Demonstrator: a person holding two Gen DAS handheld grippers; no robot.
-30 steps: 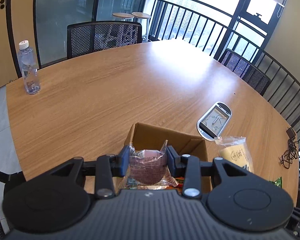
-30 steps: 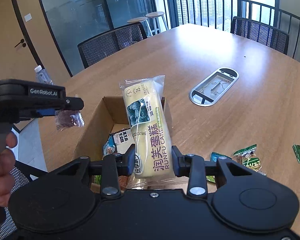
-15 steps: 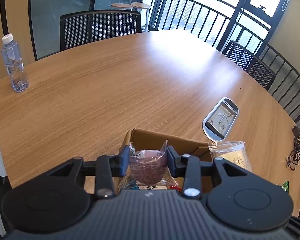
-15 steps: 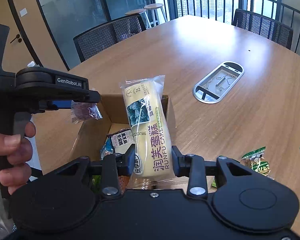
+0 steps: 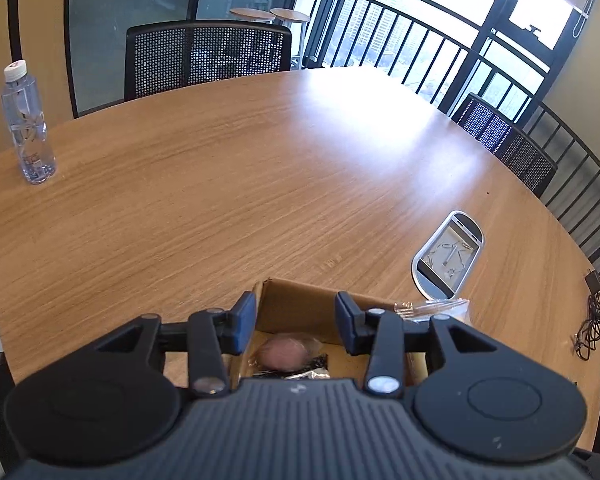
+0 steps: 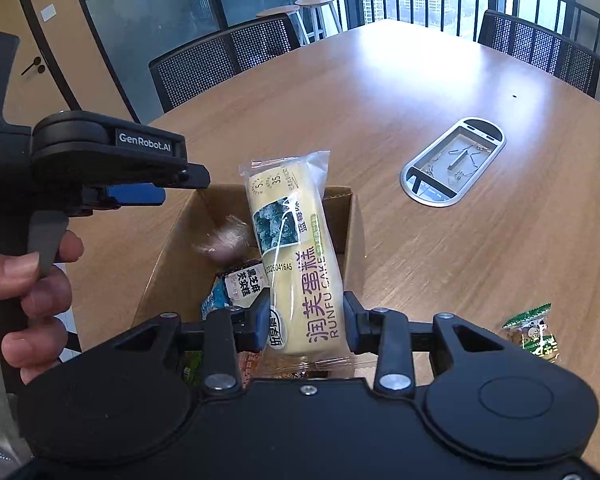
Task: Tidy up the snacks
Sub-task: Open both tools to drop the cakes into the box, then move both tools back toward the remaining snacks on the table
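My left gripper [image 5: 296, 322] hangs over the open cardboard box [image 5: 320, 296], its jaws opening with nothing between them. The pink wrapped snack [image 5: 286, 354] lies below it inside the box; in the right wrist view it is a blur [image 6: 224, 238] against the box's inner wall [image 6: 172, 264]. My right gripper [image 6: 306, 324] is shut on a long yellow cake pack [image 6: 296, 256], which reaches out over the box. The left gripper [image 6: 136, 194], held by a hand, shows at the left of that view.
A blue-and-white packet [image 6: 236, 288] lies in the box. Green candies [image 6: 534, 334] sit on the table to the right. A metal cable port [image 5: 448, 258] is set into the tabletop. A water bottle [image 5: 28, 128] stands far left; a black cable [image 5: 590, 328] lies at the right edge.
The left gripper's jaws have parted and the pink snack has dropped from them into the box. Both grippers have moved in and down over the box.
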